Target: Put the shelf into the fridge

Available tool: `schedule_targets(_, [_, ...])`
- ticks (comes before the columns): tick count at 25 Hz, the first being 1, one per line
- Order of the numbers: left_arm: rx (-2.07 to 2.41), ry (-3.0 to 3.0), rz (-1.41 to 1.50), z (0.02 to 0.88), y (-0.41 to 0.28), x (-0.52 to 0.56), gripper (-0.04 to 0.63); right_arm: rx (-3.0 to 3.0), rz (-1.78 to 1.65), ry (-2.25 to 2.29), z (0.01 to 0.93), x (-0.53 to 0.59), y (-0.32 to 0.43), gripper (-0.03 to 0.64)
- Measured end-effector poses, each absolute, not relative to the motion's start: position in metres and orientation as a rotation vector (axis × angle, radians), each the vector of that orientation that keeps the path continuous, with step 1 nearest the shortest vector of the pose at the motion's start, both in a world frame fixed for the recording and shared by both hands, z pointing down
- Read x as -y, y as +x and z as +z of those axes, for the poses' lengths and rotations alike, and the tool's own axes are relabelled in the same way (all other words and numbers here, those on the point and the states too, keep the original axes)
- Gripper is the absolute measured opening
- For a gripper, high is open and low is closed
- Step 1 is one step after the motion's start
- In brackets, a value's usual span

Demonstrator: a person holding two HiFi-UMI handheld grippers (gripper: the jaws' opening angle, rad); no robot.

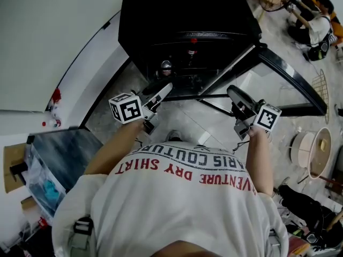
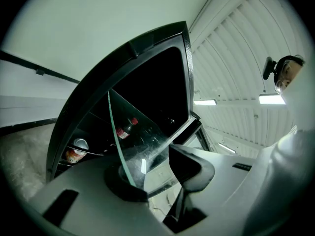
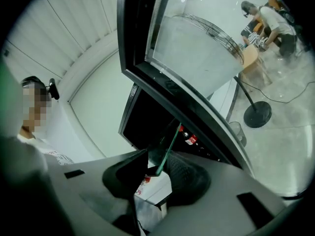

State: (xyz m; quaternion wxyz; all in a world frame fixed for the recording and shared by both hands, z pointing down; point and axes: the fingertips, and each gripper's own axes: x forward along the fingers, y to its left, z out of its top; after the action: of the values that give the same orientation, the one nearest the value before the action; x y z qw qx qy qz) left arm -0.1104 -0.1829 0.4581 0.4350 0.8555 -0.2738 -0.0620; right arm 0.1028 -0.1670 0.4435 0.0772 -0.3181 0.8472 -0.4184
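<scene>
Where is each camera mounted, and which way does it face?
Head view: on the person's head, steeply down at the open black fridge; white printed shirt, forearms, left tongs, right tongs show.
Left gripper view: on the left tongs, facing the fridge interior; they clamp the clear glass shelf.
Right gripper view: on the right tongs, facing the fridge's open door; they clamp that shelf.
Shared: both gripper views show the shelf's green edge and a red-capped bottle.
</scene>
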Motion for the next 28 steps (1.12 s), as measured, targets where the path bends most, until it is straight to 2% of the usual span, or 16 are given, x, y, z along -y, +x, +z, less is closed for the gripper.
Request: schedule_targets(28, [0.754, 2.057, -0.181, 0.465, -0.122, 0.224, 0.115, -2.386, -1.235, -1.064, 0.461, 0.208, 0.091, 0.107])
